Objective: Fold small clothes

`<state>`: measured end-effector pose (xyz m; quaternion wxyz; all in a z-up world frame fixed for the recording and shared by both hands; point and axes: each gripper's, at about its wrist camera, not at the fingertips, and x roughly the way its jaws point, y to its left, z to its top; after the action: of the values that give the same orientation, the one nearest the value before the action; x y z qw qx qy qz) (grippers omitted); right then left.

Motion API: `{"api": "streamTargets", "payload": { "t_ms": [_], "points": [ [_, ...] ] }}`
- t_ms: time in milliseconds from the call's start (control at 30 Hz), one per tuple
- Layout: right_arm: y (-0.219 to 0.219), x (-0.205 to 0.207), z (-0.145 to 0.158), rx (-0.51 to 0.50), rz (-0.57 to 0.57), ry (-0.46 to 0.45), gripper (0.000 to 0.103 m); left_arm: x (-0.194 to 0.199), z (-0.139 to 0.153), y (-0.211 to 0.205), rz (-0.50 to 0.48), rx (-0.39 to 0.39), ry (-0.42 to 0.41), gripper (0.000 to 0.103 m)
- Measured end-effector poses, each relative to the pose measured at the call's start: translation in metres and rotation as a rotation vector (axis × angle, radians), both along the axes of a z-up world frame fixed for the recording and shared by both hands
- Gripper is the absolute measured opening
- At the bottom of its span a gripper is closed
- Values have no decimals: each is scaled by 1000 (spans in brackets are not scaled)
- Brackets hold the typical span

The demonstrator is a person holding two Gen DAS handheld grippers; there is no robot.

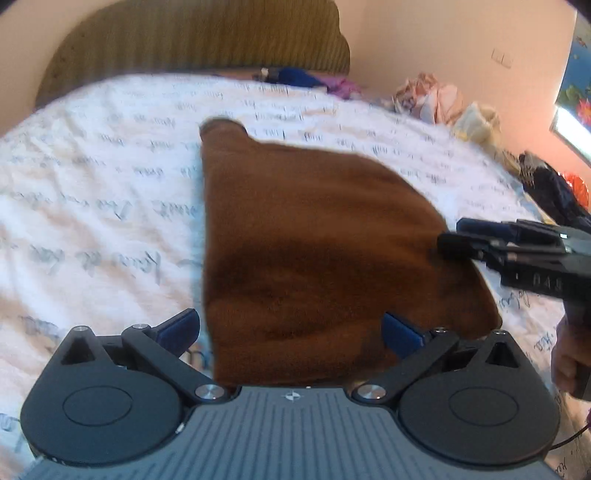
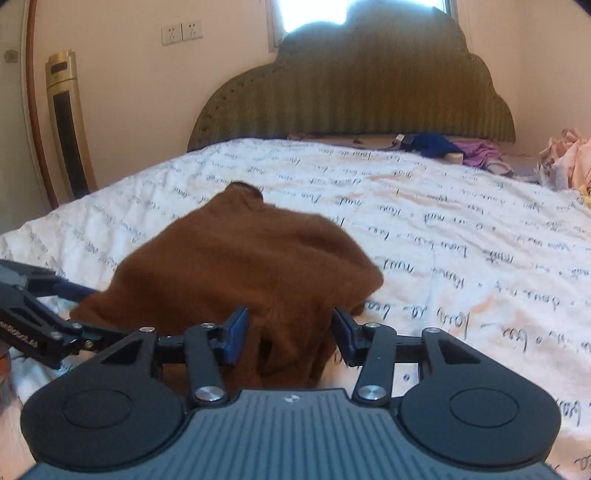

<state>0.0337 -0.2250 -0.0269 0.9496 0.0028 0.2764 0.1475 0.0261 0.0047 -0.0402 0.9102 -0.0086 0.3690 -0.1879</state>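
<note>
Left gripper [image 1: 290, 330]: jaws stand wide open, blue pads well apart. The near edge of the brown garment [image 1: 314, 236] lies below and between them; the pads do not press on it.

Right gripper [image 2: 290, 334]: jaws partly open. A bunched fold of the brown garment [image 2: 236, 266] sits between the blue pads. The left pad looks to be against the cloth, the right pad just beside it; a firm grip cannot be told. Seen from the left wrist, this gripper [image 1: 448, 236] comes in from the right, its tips at the garment's right edge, and a hand [image 1: 567, 358] holds its handle.

The garment lies on the bed [image 1: 92, 206], near its foot edge, partly flat and partly heaped where the right gripper meets it. One narrow end, a sleeve or a neck, points toward the headboard [image 2: 354, 85].

The bed cover is white with grey handwriting print. Along the head edge lie blue and purple clothes [image 2: 447, 147]; at the right edge is a pile of pale pink cloth [image 2: 565, 158]. A gold tower unit [image 2: 68, 125] stands by the wall left of the bed, with wall sockets [image 2: 181, 32] above it.
</note>
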Motion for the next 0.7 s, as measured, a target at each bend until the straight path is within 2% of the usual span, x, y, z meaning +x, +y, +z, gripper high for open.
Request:
{"api": "streamTargets", "payload": {
  "t_ms": [67, 133, 200, 233, 267, 333, 400, 433, 567, 667, 700],
  "points": [
    [-2, 19, 11, 58, 8, 16, 49, -3, 10, -3, -25, -21, -55, 103],
    [-4, 54, 16, 172, 31, 98, 48, -2, 11, -14, -62, -44, -54, 103],
    [2, 93, 20, 247, 72, 177, 48, 2, 3, -32, -71, 5, -39, 103],
    [8, 111, 20, 250, 91, 214, 48, 4, -5, -39, -57, 43, -34, 103],
    [18, 130, 19, 233, 108, 250, 48, 7, -12, -43, -45, 65, -20, 103],
    [46, 160, 12, 125, 142, 314, 47, 4, -19, -47, -39, 92, -39, 103],
    [76, 183, -8, -19, 147, 375, 47, 2, -19, -47, -34, 88, -37, 103],
    [87, 191, -17, -55, 156, 392, 48, 3, -19, -45, -28, 82, -35, 103],
    [114, 204, -17, -144, 144, 352, 50, 3, -21, -49, -29, 105, -47, 103],
    [114, 199, -7, -158, 164, 332, 50, 1, -21, -51, -26, 109, -52, 103],
    [109, 189, 3, -145, 172, 296, 50, 0, -21, -50, -25, 104, -53, 103]
  ]
}}
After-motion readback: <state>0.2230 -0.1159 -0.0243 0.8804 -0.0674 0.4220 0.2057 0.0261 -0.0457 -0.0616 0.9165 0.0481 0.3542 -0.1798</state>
